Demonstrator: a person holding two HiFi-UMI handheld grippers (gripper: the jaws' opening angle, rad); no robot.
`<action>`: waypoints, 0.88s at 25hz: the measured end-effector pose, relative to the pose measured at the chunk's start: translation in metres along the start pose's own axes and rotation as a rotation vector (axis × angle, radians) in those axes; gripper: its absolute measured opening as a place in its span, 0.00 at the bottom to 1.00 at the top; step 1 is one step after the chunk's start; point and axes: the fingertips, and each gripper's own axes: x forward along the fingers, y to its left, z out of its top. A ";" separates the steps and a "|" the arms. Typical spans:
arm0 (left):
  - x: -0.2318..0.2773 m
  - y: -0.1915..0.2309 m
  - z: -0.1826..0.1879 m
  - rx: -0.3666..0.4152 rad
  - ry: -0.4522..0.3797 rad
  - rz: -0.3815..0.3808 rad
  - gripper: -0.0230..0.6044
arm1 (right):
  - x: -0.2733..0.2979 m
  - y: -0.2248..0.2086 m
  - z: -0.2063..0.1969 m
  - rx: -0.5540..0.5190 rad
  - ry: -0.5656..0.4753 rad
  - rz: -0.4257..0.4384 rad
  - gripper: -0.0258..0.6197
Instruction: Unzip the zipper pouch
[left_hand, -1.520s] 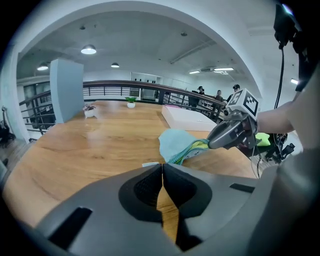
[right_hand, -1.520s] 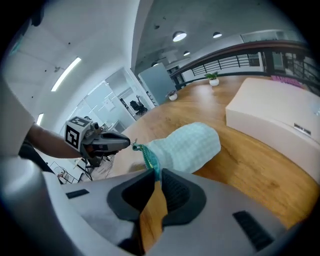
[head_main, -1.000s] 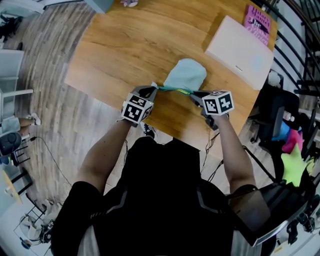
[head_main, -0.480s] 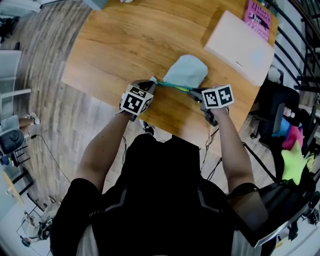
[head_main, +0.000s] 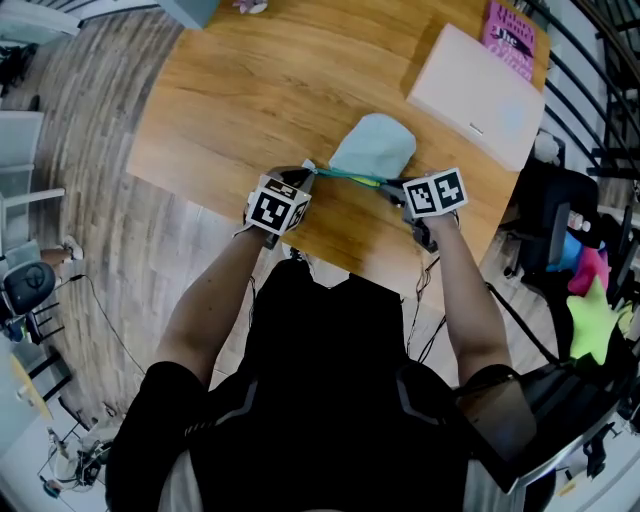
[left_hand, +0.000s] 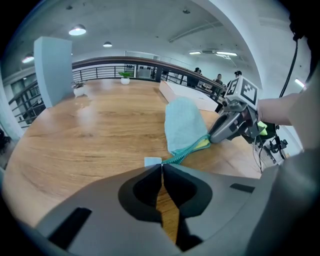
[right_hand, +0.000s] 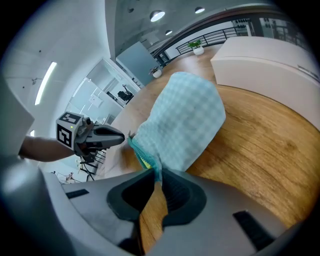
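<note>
Pouch (head_main: 372, 146) spans left fingers (left_hand: 141, 189) to right fingers (right_hand: 181, 194)

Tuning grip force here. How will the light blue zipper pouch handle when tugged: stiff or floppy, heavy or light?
Probably floppy: the zipper pouch lies limp on the table, only its zipper edge taut between left gripper and right gripper. Likely light: it looks thin, nearly flat.

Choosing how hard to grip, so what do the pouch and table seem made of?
Pouch: soft woven cloth, pale blue check, matte; it sags and creases. Table: wood or wood-look laminate, smooth, slightly glossy; grain streaks and light reflections show.
</note>
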 end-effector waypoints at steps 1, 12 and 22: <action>-0.004 -0.002 0.005 0.002 -0.023 -0.004 0.09 | 0.000 0.001 -0.001 -0.017 0.001 -0.009 0.13; -0.038 0.003 0.024 0.059 -0.166 -0.019 0.09 | -0.017 0.019 0.010 -0.070 -0.102 -0.140 0.31; -0.127 0.025 0.055 0.095 -0.396 -0.018 0.09 | -0.077 0.071 0.029 -0.066 -0.340 -0.250 0.31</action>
